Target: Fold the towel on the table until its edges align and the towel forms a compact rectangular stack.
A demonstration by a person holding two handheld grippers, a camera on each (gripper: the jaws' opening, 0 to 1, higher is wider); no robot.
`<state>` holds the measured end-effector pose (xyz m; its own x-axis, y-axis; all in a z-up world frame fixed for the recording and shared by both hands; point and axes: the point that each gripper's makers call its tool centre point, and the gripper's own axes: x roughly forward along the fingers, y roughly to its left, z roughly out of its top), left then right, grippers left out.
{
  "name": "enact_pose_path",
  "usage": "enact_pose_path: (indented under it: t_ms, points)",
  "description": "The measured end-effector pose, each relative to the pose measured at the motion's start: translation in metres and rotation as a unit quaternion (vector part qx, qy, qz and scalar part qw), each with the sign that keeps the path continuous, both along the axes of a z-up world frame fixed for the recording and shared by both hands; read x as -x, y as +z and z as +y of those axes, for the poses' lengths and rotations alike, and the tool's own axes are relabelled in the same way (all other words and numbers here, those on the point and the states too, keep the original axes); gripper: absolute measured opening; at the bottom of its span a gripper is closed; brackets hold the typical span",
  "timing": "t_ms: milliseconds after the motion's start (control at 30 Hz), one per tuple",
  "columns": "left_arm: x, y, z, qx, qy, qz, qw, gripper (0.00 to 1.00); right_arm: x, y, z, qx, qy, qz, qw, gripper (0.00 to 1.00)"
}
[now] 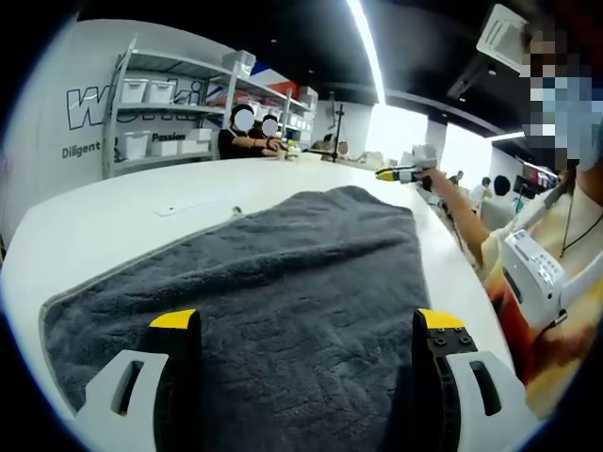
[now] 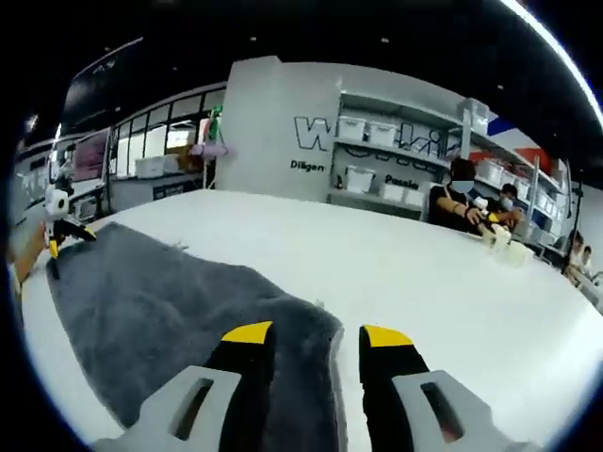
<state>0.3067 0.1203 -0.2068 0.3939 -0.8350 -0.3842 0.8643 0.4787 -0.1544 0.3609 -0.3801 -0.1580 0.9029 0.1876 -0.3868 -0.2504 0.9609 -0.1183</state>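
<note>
Grey towel (image 1: 283, 292) lies flat on the table (image 1: 122, 221); my left gripper (image 1: 306, 325) and right gripper (image 2: 306, 334) are spread, so a shallow pinch could slip.

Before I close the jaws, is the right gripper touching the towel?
Cannot tell. In the right gripper view, the open right gripper straddles the towel edge, but overlap hides whether there is contact or a gap.

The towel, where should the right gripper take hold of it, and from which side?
Probably the near corner of the towel, just ahead of the right gripper. The towel lies flat and spread on the white table, so only its edges offer something to pinch. That corner's edge runs between the open jaws, so come in low from the table side and close over the hem.
</note>
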Motion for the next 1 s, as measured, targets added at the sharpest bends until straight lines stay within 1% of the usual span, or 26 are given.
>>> enact_pose_path:
  t_ms: [33, 100, 167, 233, 267, 300, 367, 433, 500, 533, 567, 667, 700, 767, 833, 900, 933, 1000]
  points:
    - [0.0, 0.0, 0.0, 0.0, 0.0, 0.0, 1.0, 0.91, -0.012, -0.005, 0.001, 0.001, 0.006, 0.014, 0.9999, 0.33]
    - [0.0, 0.0, 0.0, -0.001, 0.0, 0.0, 1.0, 0.91, -0.028, -0.012, 0.0, 0.005, 0.013, 0.033, 0.9994, 0.33]
    - [-0.001, 0.0, 0.001, -0.001, 0.001, -0.001, 1.0, 0.91, -0.042, -0.019, -0.002, 0.007, 0.01, 0.046, 0.9988, 0.32]
    - [0.0, 0.0, 0.0, -0.002, 0.001, -0.001, 1.0, 0.91, -0.05, -0.028, -0.003, 0.014, 0.015, 0.063, 0.9978, 0.3]
    - [0.0, 0.0, 0.0, -0.001, 0.001, -0.001, 1.0, 0.91, -0.054, -0.033, -0.002, 0.018, 0.022, 0.072, 0.997, 0.28]
    - [0.0, 0.0, 0.0, -0.001, 0.002, -0.001, 1.0, 0.91, -0.056, -0.04, 0.003, 0.016, 0.033, 0.088, 0.9954, 0.28]
    - [0.0, -0.001, 0.0, -0.001, 0.002, 0.0, 1.0, 0.91, -0.061, -0.047, 0.006, 0.017, 0.042, 0.101, 0.9939, 0.27]
    - [-0.001, -0.002, 0.0, -0.002, 0.003, 0.001, 1.0, 0.91, -0.063, -0.053, 0.008, 0.028, 0.049, 0.113, 0.992, 0.23]
    - [-0.001, -0.003, 0.0, -0.003, 0.003, 0.002, 1.0, 0.91, -0.065, -0.056, 0.008, 0.043, 0.05, 0.114, 0.9913, 0.16]
    - [-0.002, -0.002, 0.001, -0.003, 0.003, 0.002, 1.0, 0.91, -0.065, -0.057, 0.008, 0.055, 0.055, 0.113, 0.9905, 0.09]
    - [-0.002, -0.002, 0.001, -0.003, 0.003, 0.002, 1.0, 0.91, -0.064, -0.059, 0.008, 0.062, 0.058, 0.114, 0.9898, 0.0]
    - [-0.003, -0.001, 0.003, -0.002, 0.004, 0.002, 1.0, 0.91, -0.057, -0.056, 0.014, 0.076, 0.071, 0.104, 0.9891, 0.0]
    - [-0.004, -0.001, 0.003, -0.002, 0.004, 0.002, 1.0, 0.91, -0.055, -0.053, 0.016, 0.084, 0.079, 0.097, 0.9886, 0.0]
    - [-0.004, -0.001, 0.004, -0.002, 0.004, 0.003, 1.0, 0.91, -0.047, -0.045, 0.024, 0.088, 0.091, 0.08, 0.9887, 0.0]
    - [-0.004, -0.001, 0.004, -0.002, 0.005, 0.003, 1.0, 0.91, -0.036, -0.034, 0.038, 0.083, 0.114, 0.059, 0.9883, 0.0]
    - [-0.004, -0.001, 0.003, -0.002, 0.004, 0.003, 1.0, 0.91, -0.023, -0.028, 0.053, 0.079, 0.138, 0.052, 0.9858, 0.0]
    - [-0.004, -0.001, 0.003, -0.002, 0.004, 0.004, 1.0, 0.91, -0.018, -0.028, 0.057, 0.08, 0.143, 0.054, 0.985, 0.0]
    - [-0.004, -0.002, 0.003, -0.003, 0.004, 0.004, 1.0, 0.91, -0.001, -0.035, 0.07, 0.094, 0.166, 0.07, 0.9791, 0.0]
